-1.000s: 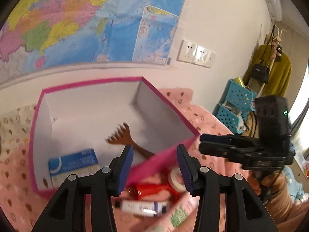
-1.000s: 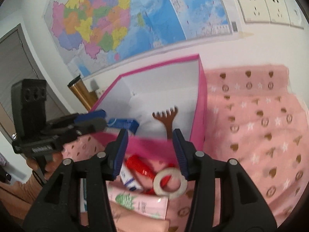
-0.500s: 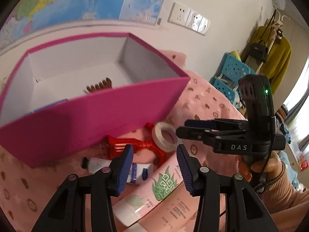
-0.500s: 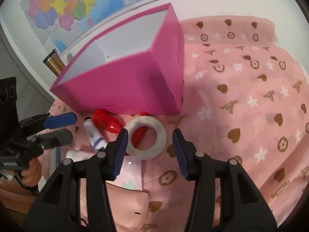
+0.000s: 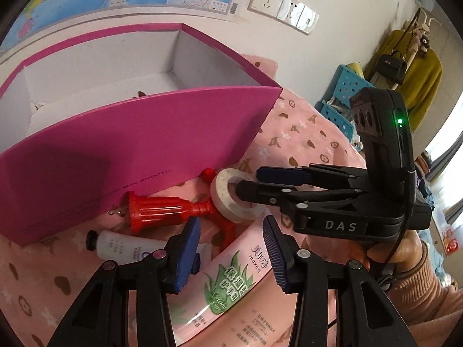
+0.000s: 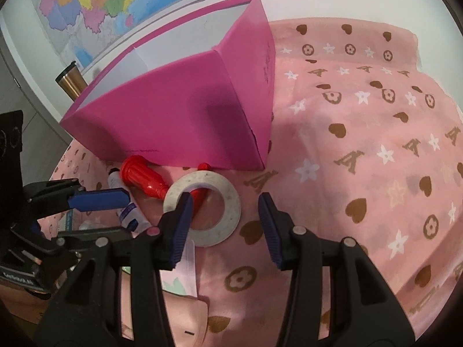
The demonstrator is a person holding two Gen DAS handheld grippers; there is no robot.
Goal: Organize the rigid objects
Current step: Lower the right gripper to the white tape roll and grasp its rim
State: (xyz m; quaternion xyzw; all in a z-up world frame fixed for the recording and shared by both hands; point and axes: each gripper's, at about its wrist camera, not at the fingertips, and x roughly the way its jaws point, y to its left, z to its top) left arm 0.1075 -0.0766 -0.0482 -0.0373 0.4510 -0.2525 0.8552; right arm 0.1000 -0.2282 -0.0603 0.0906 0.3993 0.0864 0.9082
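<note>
Fingers of the right gripper (image 6: 225, 225) stand apart, straddling one side of the tape roll (image 6: 202, 208): the left finger sits over the roll's hole, the other outside its rim at about 3 o'clock. Whether either pad touches the roll cannot be told. The roll lies flat on the pink patterned cloth (image 6: 361, 150), just in front of the pink box (image 6: 179, 115), and partly covers a red plastic tool (image 6: 141, 177) that runs out toward 10 o'clock. A small white tube (image 6: 130, 214) lies beside the red tool at 9 o'clock from the roll.

The left gripper (image 5: 231, 253) is likewise spread wide and holds nothing; it hovers over the pink lotion tube (image 5: 231, 289) printed with green leaves, which lies between its fingers and runs on toward 6 o'clock. From this view the small white tube (image 5: 121, 248) lies at 9 o'clock of that gripper, the red tool (image 5: 162, 209) at 11 o'clock, and the tape roll (image 5: 228, 199) at 12 o'clock, with the right gripper (image 5: 251, 182) reaching into it from 3 o'clock. Beyond them at 11 o'clock stands the pink box (image 5: 130, 144), open at the top with a white interior.
</note>
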